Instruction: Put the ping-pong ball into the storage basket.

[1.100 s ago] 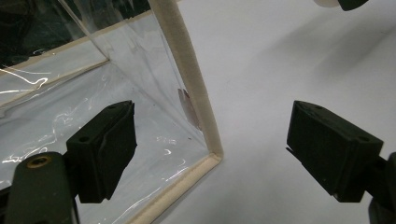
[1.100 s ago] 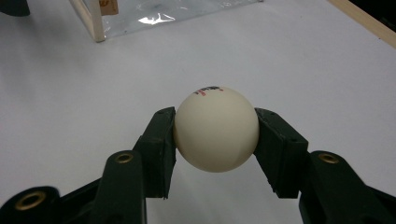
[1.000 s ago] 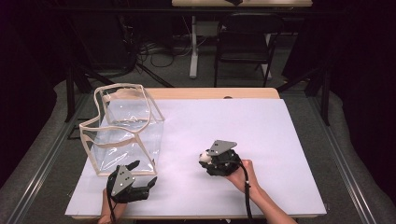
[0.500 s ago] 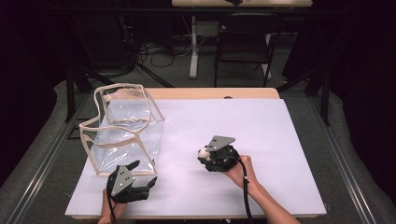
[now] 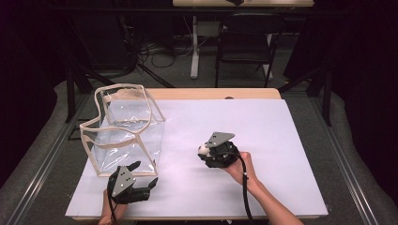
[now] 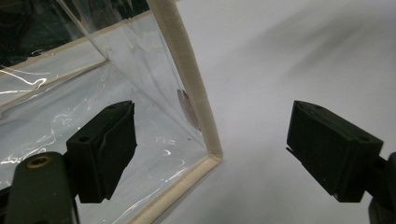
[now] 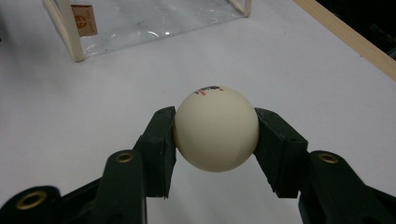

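the right gripper was closed on a cream white ball, one jaw pressing on each side of it. the ball had a small dark and red print on its top. it was held just over the white table, in the middle part, well apart from the clear plastic bag with beige edges. the bag stood open on the left side of the table. the left gripper had its jaws wide apart and held nothing; the near bottom corner of the bag was between its jaws, not touched.
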Tool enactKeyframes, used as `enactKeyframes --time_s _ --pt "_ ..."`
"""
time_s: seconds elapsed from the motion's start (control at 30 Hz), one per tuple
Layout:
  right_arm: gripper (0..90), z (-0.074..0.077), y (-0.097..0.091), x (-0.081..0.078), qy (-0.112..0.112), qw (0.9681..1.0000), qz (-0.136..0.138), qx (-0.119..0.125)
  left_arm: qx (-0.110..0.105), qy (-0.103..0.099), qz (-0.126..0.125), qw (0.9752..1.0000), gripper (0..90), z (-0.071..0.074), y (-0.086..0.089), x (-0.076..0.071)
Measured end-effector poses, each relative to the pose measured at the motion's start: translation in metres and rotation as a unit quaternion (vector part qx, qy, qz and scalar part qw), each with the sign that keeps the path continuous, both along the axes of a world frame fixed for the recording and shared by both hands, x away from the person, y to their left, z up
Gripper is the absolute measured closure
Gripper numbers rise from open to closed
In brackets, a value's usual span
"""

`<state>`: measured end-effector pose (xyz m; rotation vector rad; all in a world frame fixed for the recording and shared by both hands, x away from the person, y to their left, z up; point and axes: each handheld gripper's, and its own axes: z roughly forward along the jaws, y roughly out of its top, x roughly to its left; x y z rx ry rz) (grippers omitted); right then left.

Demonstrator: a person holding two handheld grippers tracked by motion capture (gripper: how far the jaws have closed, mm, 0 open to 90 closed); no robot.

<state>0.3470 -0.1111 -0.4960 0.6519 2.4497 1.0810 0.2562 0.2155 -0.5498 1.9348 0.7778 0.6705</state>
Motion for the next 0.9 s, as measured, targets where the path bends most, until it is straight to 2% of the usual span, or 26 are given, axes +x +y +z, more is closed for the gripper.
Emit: enactKeyframes --time_s 0.13,0.9 --pt "50.8 0.001 0.001 0.003 -0.003 1.0 0.001 0.0 -0.001 0.0 -0.001 1.0 16.0 0.0 0.0 0.0" --pt "50.7 0.004 0.008 0.019 0.017 0.9998 -0.001 0.008 -0.002 0.0 -0.001 1.0 16.0 0.0 -0.001 0.001"
